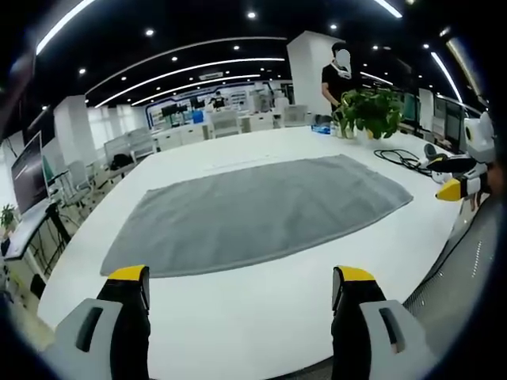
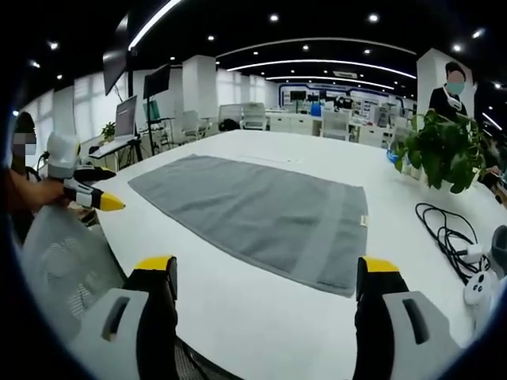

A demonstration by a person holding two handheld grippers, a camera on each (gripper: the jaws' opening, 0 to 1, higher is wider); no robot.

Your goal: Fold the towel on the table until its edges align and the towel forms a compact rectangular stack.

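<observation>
A grey towel [image 1: 253, 210] lies spread flat and unfolded on the white table [image 1: 245, 324]. In the left gripper view my left gripper [image 1: 240, 277] hovers over the near table edge, short of the towel's long side, jaws wide apart and empty. My right gripper [image 1: 458, 180] shows at the far right, past the towel's short end. In the right gripper view the towel [image 2: 253, 210] stretches away from a short end with a small tag. My right gripper [image 2: 267, 265] stands open and empty just short of that end. My left gripper [image 2: 89, 194] is at the left, held in a hand.
A potted plant [image 1: 368, 111] [image 2: 444, 146] stands on the table beyond the towel. Black cables [image 2: 444, 229] and a small white device [image 2: 479, 289] lie near the towel's tagged end. A person [image 2: 451, 87] stands behind the plant. A mesh chair back [image 2: 55, 269] is beside the table edge.
</observation>
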